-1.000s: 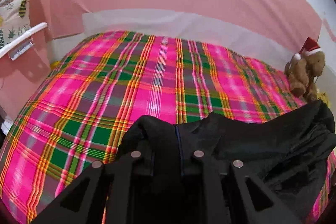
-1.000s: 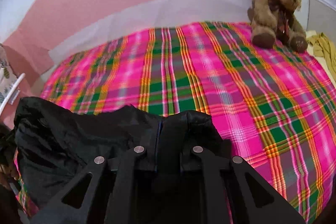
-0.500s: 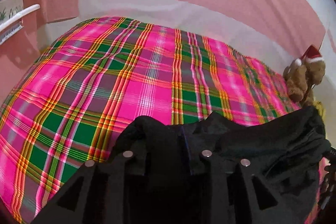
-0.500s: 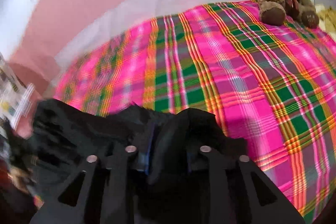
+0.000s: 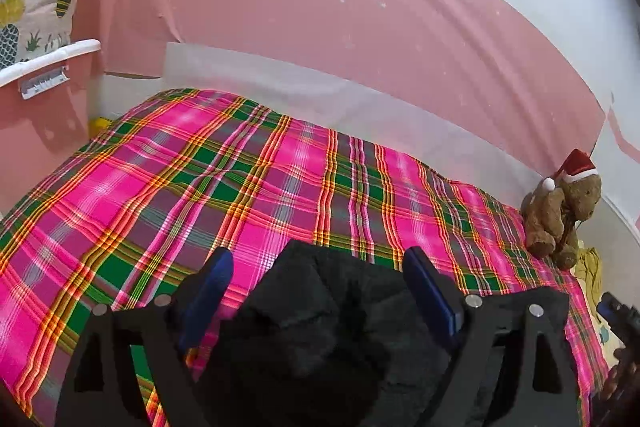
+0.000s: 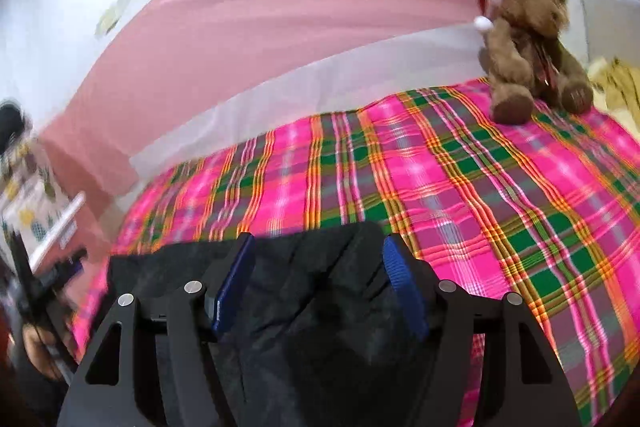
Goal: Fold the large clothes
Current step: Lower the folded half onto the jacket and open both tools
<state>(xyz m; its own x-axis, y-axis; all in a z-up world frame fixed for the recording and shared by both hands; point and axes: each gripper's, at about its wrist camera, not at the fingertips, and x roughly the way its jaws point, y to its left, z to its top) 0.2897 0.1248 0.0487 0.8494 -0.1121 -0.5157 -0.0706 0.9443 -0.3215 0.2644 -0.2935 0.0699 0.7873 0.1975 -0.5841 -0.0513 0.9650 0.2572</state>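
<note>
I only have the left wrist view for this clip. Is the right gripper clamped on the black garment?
Observer: No. The right gripper is opening; the black garment lies between its blue pads, and they are not pressing on it.
Operator: Does the garment spread past that gripper's right side?
Observer: No garment shows there, only the plaid bedcover.
</note>
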